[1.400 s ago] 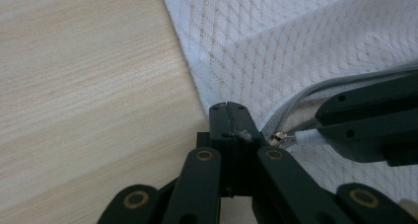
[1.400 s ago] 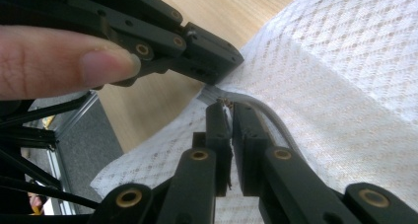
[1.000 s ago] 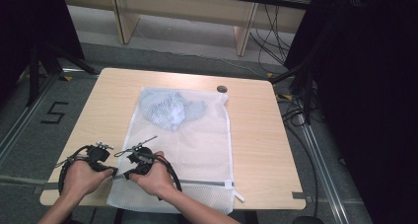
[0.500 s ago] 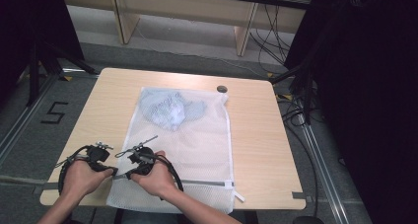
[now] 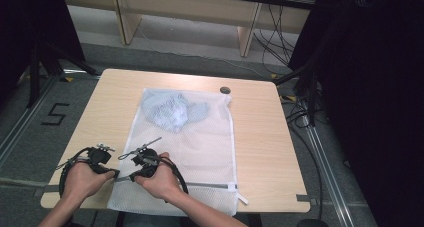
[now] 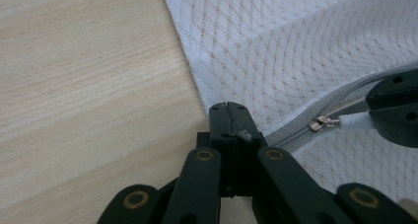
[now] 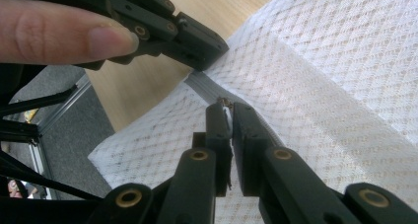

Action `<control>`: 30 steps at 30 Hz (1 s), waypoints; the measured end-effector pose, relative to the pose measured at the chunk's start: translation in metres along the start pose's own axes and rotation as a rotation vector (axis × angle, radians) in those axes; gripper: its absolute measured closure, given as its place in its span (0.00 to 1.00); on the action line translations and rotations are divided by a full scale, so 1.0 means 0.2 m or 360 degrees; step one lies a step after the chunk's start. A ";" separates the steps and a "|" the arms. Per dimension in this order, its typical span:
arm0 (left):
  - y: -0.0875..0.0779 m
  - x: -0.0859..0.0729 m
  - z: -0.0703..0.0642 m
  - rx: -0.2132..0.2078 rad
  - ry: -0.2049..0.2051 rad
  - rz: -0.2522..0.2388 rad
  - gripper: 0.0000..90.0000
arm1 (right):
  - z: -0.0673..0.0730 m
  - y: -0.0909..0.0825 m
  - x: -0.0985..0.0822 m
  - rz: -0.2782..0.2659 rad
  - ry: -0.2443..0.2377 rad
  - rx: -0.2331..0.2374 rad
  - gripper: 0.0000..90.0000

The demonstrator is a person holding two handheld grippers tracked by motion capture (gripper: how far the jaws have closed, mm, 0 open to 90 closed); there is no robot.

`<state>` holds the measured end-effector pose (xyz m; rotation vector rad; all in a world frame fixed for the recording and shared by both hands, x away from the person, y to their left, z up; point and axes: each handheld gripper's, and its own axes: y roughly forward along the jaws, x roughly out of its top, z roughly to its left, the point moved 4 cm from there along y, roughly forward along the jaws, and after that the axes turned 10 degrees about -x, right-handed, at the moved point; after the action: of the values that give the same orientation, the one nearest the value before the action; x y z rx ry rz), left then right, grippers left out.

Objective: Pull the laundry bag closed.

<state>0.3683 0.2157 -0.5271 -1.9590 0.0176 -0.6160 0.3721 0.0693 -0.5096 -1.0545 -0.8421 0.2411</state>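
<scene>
A white mesh laundry bag [image 5: 200, 152] lies flat on the wooden table [image 5: 260, 137], with a pale blue garment [image 5: 170, 109] inside at its far end. A grey zipper [image 5: 200, 184] runs across the near end. My left gripper [image 5: 116, 174] is shut on the bag's edge at the zipper's left end [image 6: 227, 108]. Just to its right, my right gripper [image 5: 131, 177] is shut on the white zipper pull [image 7: 226, 108]. In the left gripper view the metal slider [image 6: 320, 124] sits on the zipper tape [image 6: 296, 132] next to the right gripper [image 6: 394, 110]. The left gripper [image 7: 197, 41] and a finger [image 7: 64, 34] cross the right gripper view.
A small dark round disc [image 5: 225, 90] sits near the table's far edge by the bag's corner. The bag's near end hangs slightly over the table's front edge. Bare wood lies left and right of the bag. Black stands and cables [image 5: 300, 97] border the table.
</scene>
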 end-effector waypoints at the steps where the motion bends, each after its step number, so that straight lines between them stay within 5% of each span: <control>1: 0.00 0.00 0.00 0.0002 -0.0001 0.0002 1.00 | 0.00 0.00 0.00 -0.0002 -0.0015 -0.0009 0.97; 30: 0.00 0.00 0.00 -0.0007 -0.0005 -0.0009 1.00 | -0.03 -0.04 -0.03 0.0022 -0.0036 -0.0045 0.97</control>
<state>0.3682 0.2161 -0.5274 -1.9650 0.0119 -0.6172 0.3714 0.0571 -0.5069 -1.0861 -0.8613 0.2537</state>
